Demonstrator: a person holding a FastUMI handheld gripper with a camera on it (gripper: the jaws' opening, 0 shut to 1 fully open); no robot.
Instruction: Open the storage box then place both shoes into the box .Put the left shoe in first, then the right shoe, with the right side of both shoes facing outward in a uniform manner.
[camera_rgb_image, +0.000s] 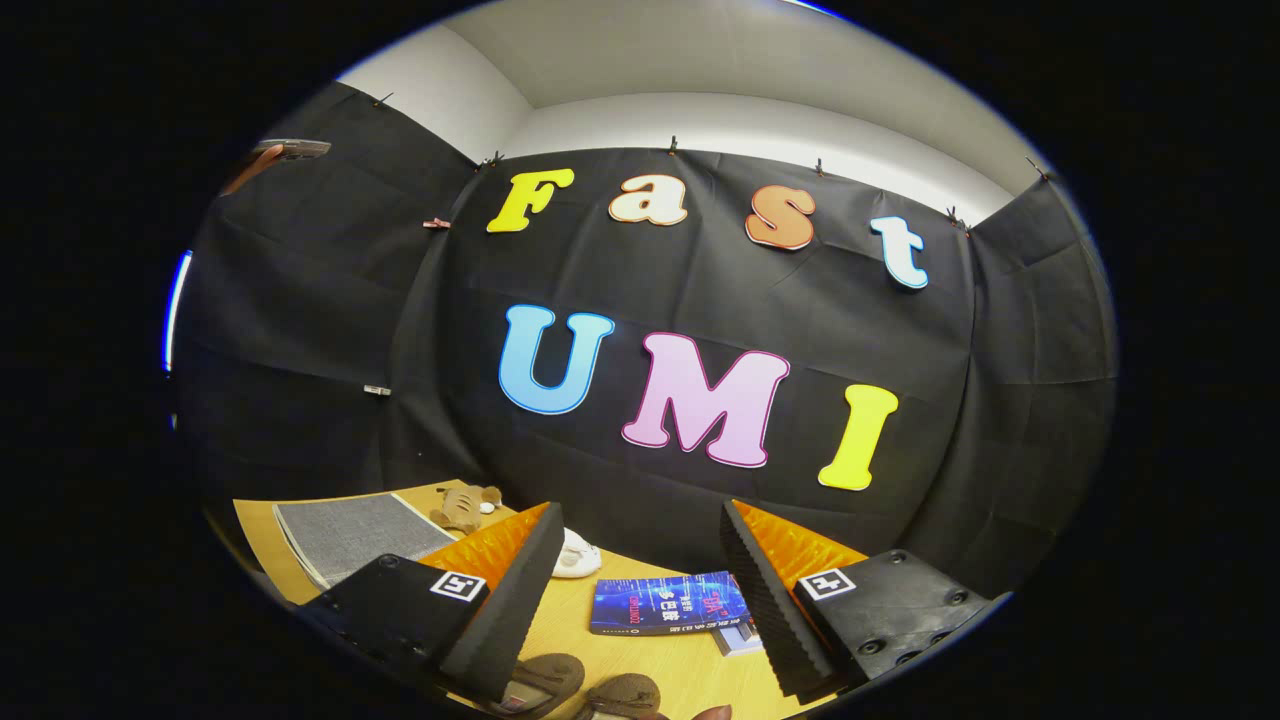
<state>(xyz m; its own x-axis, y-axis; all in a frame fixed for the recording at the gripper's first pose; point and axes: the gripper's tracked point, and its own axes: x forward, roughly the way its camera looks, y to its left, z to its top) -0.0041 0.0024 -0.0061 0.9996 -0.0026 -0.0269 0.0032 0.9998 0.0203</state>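
Note:
My gripper (635, 540) is open, held high above the wooden table (620, 655), with nothing between its fingers. Two brown shoes lie side by side on the table close below the fingers: one (545, 680) right by the left finger, the other (622, 695) just to its right. Both are partly cut off, so I cannot tell which is the left shoe.
A blue booklet (668, 604) lies on the table between the fingers, with a second one (738, 638) tucked under its right edge. A grey mat (355, 535), a brown plush toy (462, 506) and a small white object (577, 556) sit further back.

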